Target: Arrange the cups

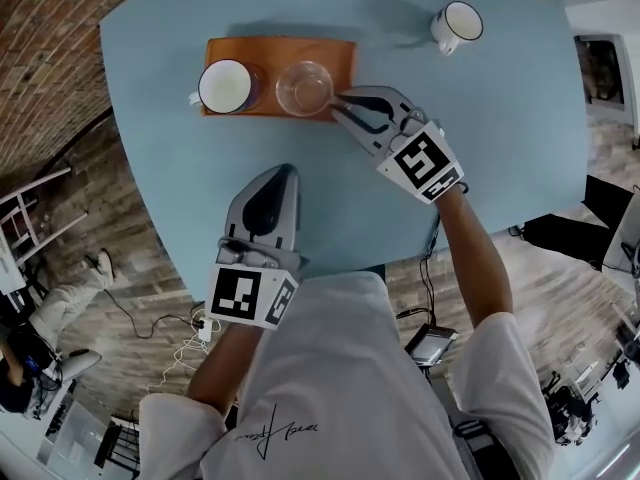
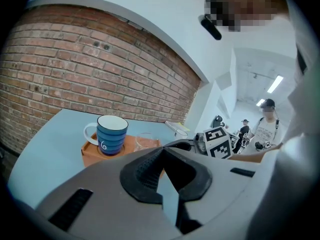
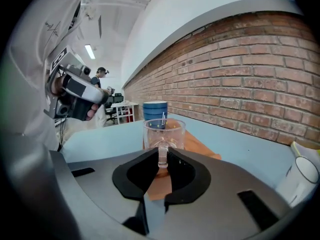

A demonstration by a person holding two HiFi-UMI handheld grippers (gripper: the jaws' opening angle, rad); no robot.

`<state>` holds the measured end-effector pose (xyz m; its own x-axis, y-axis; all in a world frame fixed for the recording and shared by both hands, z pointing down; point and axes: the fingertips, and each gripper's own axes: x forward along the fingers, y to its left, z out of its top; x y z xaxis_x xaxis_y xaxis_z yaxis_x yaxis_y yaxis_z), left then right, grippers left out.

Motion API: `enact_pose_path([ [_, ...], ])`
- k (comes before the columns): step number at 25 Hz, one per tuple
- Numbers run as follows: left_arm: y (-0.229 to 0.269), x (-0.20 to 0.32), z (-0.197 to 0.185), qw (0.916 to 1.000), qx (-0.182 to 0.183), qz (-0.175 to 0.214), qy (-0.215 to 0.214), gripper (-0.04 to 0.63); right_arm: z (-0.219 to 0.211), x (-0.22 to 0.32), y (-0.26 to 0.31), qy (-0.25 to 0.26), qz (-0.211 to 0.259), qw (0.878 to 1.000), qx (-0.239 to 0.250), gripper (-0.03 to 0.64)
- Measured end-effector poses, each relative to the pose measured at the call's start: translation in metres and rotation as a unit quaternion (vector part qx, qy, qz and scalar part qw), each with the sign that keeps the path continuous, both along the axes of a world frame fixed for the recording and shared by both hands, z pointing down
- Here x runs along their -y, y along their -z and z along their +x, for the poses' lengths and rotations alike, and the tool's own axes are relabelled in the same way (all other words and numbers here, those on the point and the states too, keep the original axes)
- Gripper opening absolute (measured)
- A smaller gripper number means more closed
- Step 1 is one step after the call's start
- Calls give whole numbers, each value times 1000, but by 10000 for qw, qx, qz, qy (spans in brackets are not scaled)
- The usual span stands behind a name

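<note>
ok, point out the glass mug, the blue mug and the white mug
glass mug (image 3: 164,131), right gripper view, on its clear front wall.
blue mug (image 2: 112,136), left gripper view, on its striped side.
white mug (image 1: 462,21), head view, on the white inside of its opening.

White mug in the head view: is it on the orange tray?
No, the white mug rests on the bare table, apart from the orange tray.
</note>
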<state>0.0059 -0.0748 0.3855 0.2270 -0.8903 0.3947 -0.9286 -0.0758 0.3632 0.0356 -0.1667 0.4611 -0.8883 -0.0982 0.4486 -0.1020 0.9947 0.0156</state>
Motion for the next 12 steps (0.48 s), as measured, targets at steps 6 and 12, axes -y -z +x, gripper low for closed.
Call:
enact_pose_path([
  [6,3,-3,-3,10000,-21,36,38,9,7,5,9,-507,-151,9984,203,57],
  [12,6,-6,-8,9999,-54,94,100,9,11,11,22,-968,-172,9944,392,57],
])
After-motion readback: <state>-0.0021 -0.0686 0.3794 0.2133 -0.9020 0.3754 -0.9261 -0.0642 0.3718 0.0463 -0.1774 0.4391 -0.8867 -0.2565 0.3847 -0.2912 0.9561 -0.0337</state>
